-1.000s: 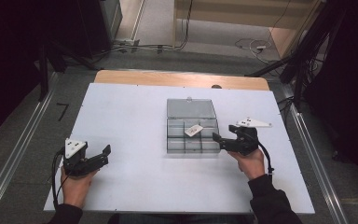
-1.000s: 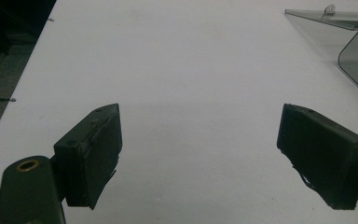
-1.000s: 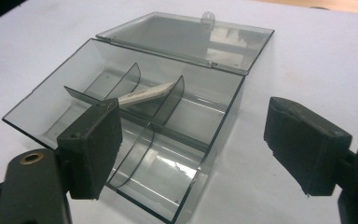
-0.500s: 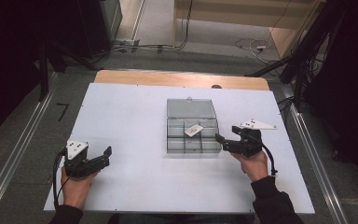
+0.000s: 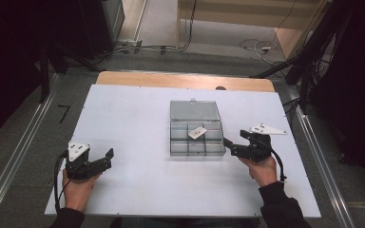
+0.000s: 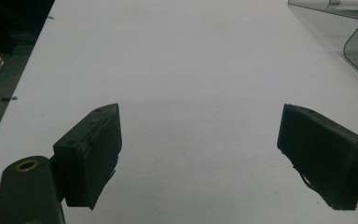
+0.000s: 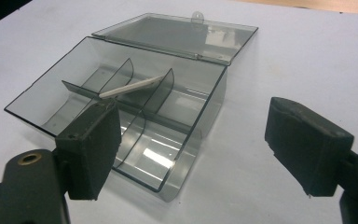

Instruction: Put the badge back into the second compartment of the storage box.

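Plainly, the clear compartment box (image 5: pixel 197 137) sits in the middle of the white table (image 5: pixel 133 118) with its lid (image 5: pixel 194 110) folded flat behind it, probably so that the dividers stay within reach from the person's side. A small white card (image 5: pixel 197 132) rests tilted across the dividers, one end propped on a partition rather than lying flat in a compartment; in the right gripper view it (image 7: pixel 130 87) bridges the middle walls.

The right gripper (image 5: pixel 229 144) hovers just beside the box's right wall, pointing toward it, jaws apart and empty. They have just been opening a little further, with nothing between them. From its own camera, the box's near corner (image 7: pixel 177 186) lies just ahead, between the two jaws' lines, and the card sits farther in and to the left.

The left gripper (image 5: pixel 108 156) rests low over bare table, well apart from the box, its jaws spread wide and holding nothing, likely waiting.
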